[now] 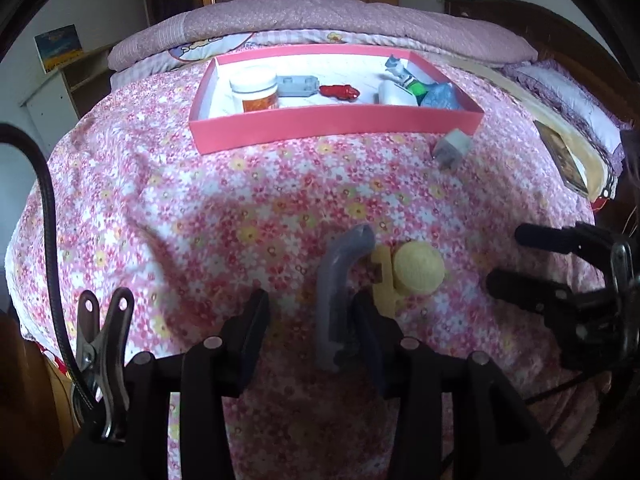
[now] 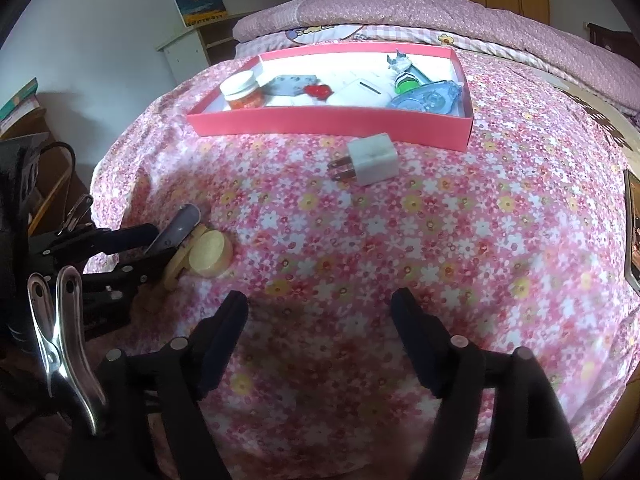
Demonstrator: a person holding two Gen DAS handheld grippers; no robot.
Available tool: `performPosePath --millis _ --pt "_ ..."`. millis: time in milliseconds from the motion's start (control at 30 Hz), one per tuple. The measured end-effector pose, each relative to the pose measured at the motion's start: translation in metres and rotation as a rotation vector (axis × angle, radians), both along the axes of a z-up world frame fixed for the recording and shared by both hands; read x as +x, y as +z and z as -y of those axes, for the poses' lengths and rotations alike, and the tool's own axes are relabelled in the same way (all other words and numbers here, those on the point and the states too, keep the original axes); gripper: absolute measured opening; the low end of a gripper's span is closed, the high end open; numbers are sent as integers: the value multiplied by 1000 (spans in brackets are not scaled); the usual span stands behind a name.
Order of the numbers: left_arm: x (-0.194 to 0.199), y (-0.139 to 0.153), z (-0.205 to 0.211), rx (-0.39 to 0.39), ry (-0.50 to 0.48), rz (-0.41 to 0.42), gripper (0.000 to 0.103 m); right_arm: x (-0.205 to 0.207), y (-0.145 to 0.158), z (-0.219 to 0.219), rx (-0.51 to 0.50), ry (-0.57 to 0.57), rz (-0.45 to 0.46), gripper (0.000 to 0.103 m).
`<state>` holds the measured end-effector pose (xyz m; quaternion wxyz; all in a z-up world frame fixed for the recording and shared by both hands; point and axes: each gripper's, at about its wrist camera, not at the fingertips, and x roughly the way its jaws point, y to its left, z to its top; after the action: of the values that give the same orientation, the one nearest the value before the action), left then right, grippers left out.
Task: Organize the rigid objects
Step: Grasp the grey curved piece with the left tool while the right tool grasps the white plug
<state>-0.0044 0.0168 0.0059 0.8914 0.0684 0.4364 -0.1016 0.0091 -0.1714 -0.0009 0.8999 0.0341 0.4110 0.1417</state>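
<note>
A pink tray (image 1: 332, 124) (image 2: 328, 122) sits on the flowered bedspread and holds a jar (image 1: 256, 90), a grey block, a red piece, a white box and a blue tape dispenser (image 2: 428, 98). My left gripper (image 1: 310, 312) (image 2: 160, 246) is open around a grey curved piece (image 1: 340, 280) (image 2: 176, 232) lying on the bed. A pale yellow round piece (image 1: 418, 270) (image 2: 208, 254) lies right beside it. A white plug adapter (image 1: 452, 146) (image 2: 372, 158) lies in front of the tray. My right gripper (image 2: 320, 312) (image 1: 504, 256) is open and empty above the bedspread.
A folded purple quilt (image 1: 320, 20) lies behind the tray. A dark headboard and pillow (image 1: 560, 92) stand at the right of the left wrist view. A shelf unit (image 2: 192, 48) stands by the wall. A dark flat object (image 2: 632, 232) lies at the bed's right edge.
</note>
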Motion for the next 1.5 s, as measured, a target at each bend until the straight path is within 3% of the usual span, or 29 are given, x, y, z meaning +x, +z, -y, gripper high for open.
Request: performPosePath --millis 67,200,267,433,567,733,900,1000,1100,1500 --pt "3 1 0 -8 7 3 43 -1 -1 -1 -4 2 2 78" --pt "4 3 -3 -27 6 17 20 -1 -1 0 20 1 6 83" --pt "6 3 -8 -43 27 16 15 -1 -2 0 31 4 13 86" --pt "16 5 -24 -90 88 19 15 1 1 -3 13 8 6 85" --pt "16 3 -26 -105 93 33 15 16 8 7 35 -39 20 78" --pt "13 2 -28 -126 101 37 15 47 14 12 -33 -90 50 70" --pt "13 3 -31 -159 108 31 15 70 19 7 -45 -83 69 67" --pt "13 3 -31 -159 108 32 15 76 17 4 -51 -79 66 59" --pt "13 3 -32 -167 110 28 15 77 14 4 -38 -89 63 49" --pt "14 8 -43 -266 138 -18 12 56 21 17 50 -121 85 46"
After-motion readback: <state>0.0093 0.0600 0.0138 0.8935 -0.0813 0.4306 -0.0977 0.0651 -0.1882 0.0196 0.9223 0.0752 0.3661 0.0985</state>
